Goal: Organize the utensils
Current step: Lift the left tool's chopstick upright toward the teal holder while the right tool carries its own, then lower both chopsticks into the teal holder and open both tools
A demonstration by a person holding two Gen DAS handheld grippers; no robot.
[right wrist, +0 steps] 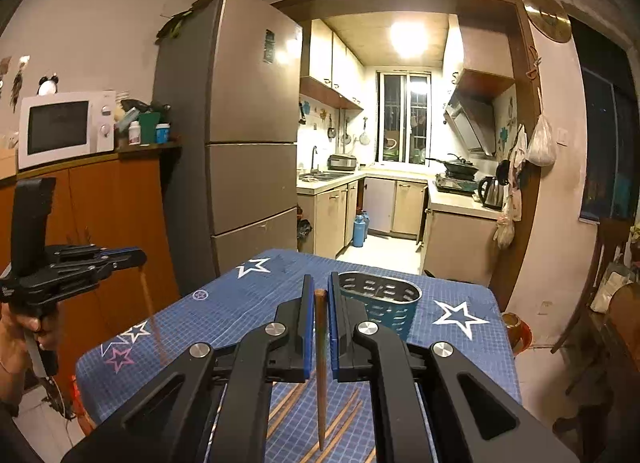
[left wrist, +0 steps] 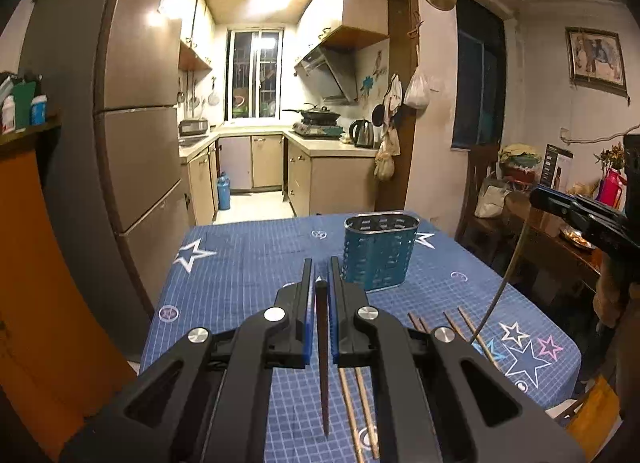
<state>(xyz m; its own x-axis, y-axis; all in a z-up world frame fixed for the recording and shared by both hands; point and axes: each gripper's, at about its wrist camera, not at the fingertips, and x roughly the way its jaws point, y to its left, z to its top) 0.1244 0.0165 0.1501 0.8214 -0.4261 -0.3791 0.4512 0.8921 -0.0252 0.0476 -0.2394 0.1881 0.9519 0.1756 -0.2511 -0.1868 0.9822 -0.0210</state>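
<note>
Over the near half of the table (left wrist: 248, 263), with its blue checked cloth, both grippers are held level and point toward the far edge. On that cloth, near the far right corner, stands the teal slotted holder (left wrist: 378, 253), upright, with nothing visible inside it in either view.

Seen from the right wrist camera, the left gripper (left wrist: 320, 275) is raised above the left edge, gripped from below by the left hand (right wrist: 18, 333). Its jaws are nearly closed on a dark chopstick (left wrist: 323, 355), which hangs point down from the fingertips.

Across from it, the right gripper (right wrist: 319, 291) floats above the right edge. Its jaws are likewise almost shut, pinching a brown chopstick (right wrist: 321, 367) by its thick end so that the thin tip dangles down.

Flat on the cloth by the near edge, beneath the grippers, lie several loose chopsticks (left wrist: 362, 403), some parallel and some splayed.
</note>
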